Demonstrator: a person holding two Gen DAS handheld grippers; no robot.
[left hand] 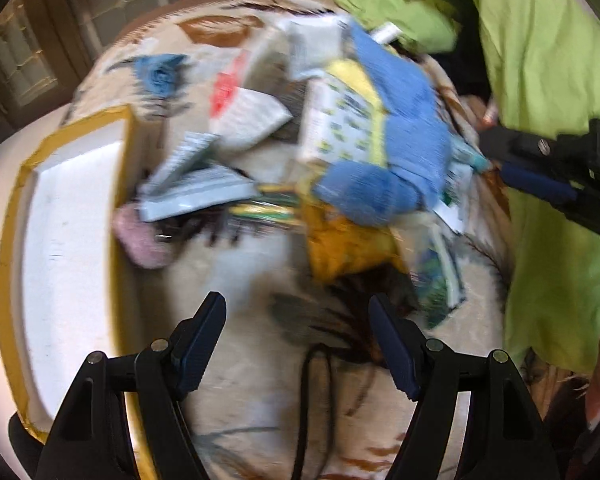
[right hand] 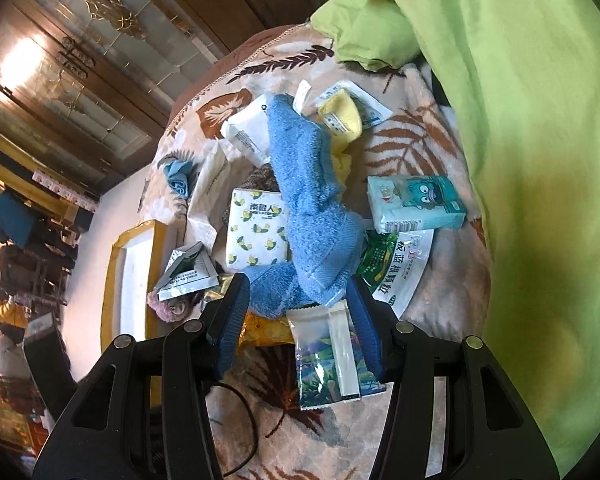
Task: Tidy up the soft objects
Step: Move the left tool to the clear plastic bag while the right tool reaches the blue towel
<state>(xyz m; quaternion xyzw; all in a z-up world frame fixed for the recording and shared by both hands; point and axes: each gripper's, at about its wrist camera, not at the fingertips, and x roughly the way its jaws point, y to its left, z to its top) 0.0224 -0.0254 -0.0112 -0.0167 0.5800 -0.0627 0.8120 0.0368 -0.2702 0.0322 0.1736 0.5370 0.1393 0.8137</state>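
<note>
So there's a messy pile sitting on a leaf-print blanket (right hand: pixel 416 148), with a big lime-green quilt (right hand: pixel 540 160) bunched up along one side. On top of the heap is a blue towel (right hand: pixel 308 184), draped long-ways across everything else. Under and around it: a white tissue pack with little lemons on it (right hand: pixel 256 236), a teal tissue pack with a cartoon monster (right hand: pixel 416 204), a green and white medicine bag (right hand: pixel 396 268), something yellow and soft (right hand: pixel 340 116) near the far end, a few silver sachets (right hand: pixel 188 276), an orange packet (right hand: pixel 260 330) and a small clear-topped snack packet (right hand: pixel 332 360) closest to the camera. A pinkish fuzzy thing (right hand: pixel 168 308) peeks out at the edge, and a small blue rolled cloth (right hand: pixel 178 180) lies off on its own.

The right gripper (right hand: pixel 300 312) has its fingers spread fairly wide, one on each side of the near end of the blue towel. Can't really tell whether the pads are touching it or just beside it.

The left gripper (left hand: pixel 300 340) is wide open over bare blanket, nothing between its fingers; that view is pretty blurry. Beside the pile there's a white foam box with yellow tape round the rim (left hand: pixel 80 208), nothing visible in it. A black cable (left hand: pixel 312 400) trails across the blanket.
</note>
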